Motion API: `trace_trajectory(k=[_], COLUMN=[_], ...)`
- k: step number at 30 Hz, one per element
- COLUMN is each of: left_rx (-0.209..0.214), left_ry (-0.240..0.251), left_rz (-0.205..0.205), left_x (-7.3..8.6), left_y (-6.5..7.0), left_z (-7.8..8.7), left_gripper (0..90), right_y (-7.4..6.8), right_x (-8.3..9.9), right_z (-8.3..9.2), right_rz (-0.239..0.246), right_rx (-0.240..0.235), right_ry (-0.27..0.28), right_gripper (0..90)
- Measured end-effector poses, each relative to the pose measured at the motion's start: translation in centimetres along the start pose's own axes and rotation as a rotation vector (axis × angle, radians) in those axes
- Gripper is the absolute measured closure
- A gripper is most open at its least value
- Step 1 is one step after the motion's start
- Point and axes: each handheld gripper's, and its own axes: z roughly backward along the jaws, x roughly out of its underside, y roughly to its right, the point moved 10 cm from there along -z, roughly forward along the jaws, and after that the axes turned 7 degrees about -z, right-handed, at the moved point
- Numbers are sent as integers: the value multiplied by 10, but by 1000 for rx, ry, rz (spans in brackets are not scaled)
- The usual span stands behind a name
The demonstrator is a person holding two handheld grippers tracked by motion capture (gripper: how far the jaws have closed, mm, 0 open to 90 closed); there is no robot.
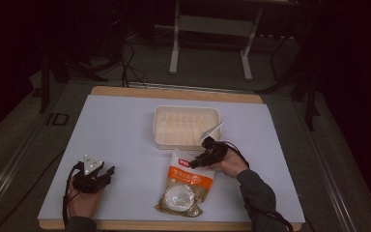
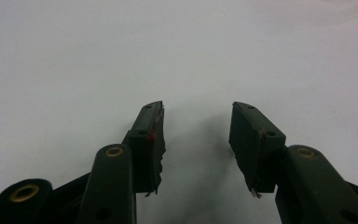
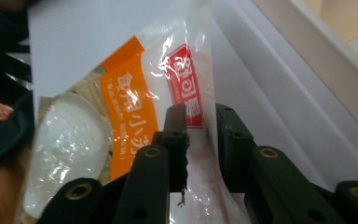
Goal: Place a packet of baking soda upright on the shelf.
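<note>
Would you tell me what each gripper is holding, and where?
The right gripper pinches the snack bag at its top edge; the left gripper holds nothing.

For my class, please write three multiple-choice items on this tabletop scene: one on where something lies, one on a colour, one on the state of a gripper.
1. Where is the white tray relative to the plastic bag?
A. farther from the person
B. nearer the person
C. under the bag

2. What colour is the wide band on the bag?
A. blue
B. green
C. orange

3. How do the jaws of the left gripper stand?
A. closed on the bag
B. open over the bare table
C. closed on the tray

Answers: 1 A, the high view shows the tray beyond the bag's top edge. 2 C, the right gripper view shows an orange band with white print. 3 B, the left gripper view shows a gap with nothing between the jaws.
</note>
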Motion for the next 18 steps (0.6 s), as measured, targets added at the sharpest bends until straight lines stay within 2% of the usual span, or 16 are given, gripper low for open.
trace_trajectory(k=[1, 3, 8, 18], left_rx=[0, 0, -1, -2], left_ry=[0, 0, -1, 0], left_rz=[0, 0, -1, -1], left_x=[0, 0, 0, 0], left_y=[0, 0, 0, 0], left_z=[0, 0, 0, 0], left_gripper=[547, 547, 547, 547], right_y=[0, -1, -5, -15], right_x=[-1, -3, -3, -7], right_z=[0, 2, 5, 16], right_rz=[3, -5, 7, 32], right_rx=[7, 4, 20, 0], right_ry=[7, 16, 20, 49], right_gripper=[853, 889, 897, 899])
